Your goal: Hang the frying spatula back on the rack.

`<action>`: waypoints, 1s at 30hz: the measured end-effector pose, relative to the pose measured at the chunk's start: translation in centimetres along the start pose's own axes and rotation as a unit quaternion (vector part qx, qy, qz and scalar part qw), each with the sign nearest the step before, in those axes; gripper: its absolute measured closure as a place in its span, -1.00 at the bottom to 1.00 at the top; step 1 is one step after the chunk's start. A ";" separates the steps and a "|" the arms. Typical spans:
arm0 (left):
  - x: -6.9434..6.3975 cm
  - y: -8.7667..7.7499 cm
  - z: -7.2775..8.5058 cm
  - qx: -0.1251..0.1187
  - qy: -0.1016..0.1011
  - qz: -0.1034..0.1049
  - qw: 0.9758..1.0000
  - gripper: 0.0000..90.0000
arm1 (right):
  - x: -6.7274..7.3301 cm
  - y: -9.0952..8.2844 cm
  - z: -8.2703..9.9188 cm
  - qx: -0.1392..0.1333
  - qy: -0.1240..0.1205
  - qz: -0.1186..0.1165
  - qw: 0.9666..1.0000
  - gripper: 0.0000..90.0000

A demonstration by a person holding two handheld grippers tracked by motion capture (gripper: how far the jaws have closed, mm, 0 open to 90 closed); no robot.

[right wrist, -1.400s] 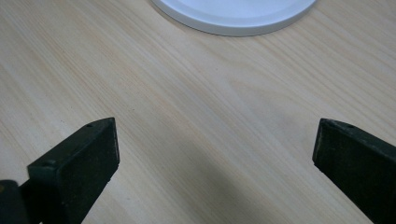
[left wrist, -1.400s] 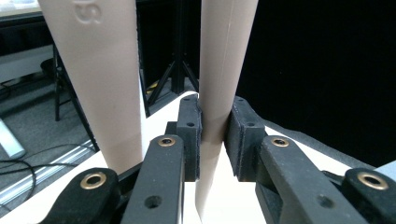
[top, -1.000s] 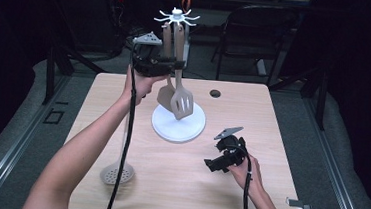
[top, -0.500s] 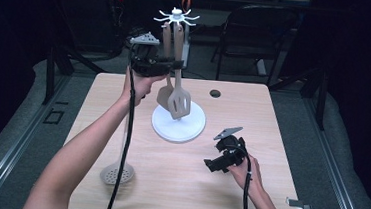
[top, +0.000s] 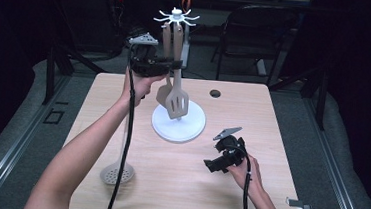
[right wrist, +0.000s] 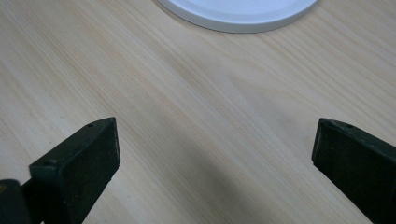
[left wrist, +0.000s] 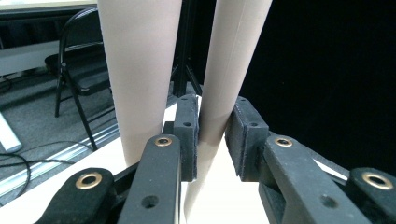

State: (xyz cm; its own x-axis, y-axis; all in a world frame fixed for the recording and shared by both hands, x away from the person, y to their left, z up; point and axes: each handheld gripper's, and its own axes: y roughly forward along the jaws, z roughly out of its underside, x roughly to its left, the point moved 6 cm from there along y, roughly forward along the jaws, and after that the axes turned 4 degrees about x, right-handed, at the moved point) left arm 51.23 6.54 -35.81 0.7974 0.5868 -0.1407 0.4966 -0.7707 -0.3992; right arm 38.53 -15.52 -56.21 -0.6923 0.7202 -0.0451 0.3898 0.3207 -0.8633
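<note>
Left tool (left wrist: 212, 140) around hanging spatula handle (left wrist: 229, 70), 1 pad touching, other just clear. Right tool (right wrist: 212, 163) spread, idle over surface (right wrist: 187, 116). Best released gently, withdrawn level, avoiding neighbouring handle (left wrist: 140, 70).

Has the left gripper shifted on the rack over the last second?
No. In the high view the left gripper sits at the same spot beside the white rack, jaws around the slotted spatula handle.

Matt beige plastic spatula (top: 176, 101), pale wood-grain table (top: 272, 121)

Beige slotted spatula (top: 177, 103), white stand base (top: 177, 126), black tongs (top: 172, 64), light wood-grain table (top: 272, 121).
</note>
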 end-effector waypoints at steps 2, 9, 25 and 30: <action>-0.1 0.0 0.0 0.002 0.002 -0.001 1.000 0.67 | 0.0 0.0 0.0 0.000 -0.001 0.000 1.000 -0.97; -0.1 -0.1 0.2 0.005 0.001 -0.001 1.000 0.64 | 0.1 0.0 0.0 -0.001 -0.003 0.002 1.000 -0.96; -1.2 -1.7 1.6 0.018 0.002 0.009 1.000 -0.16 | 0.3 0.3 0.1 0.008 -0.007 -0.005 1.000 -0.94; -1.3 -2.6 2.3 0.025 0.006 0.019 1.000 -0.25 | 0.4 0.4 0.0 0.009 -0.006 -0.009 1.000 -0.94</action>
State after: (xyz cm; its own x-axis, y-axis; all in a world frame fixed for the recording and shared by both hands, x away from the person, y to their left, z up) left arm 48.07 8.35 -36.62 0.8193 0.5544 -0.1459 0.4490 -0.7788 -0.4381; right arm 38.38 -15.12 -56.61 -0.7060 0.7073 -0.0356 0.3671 0.3226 -0.8724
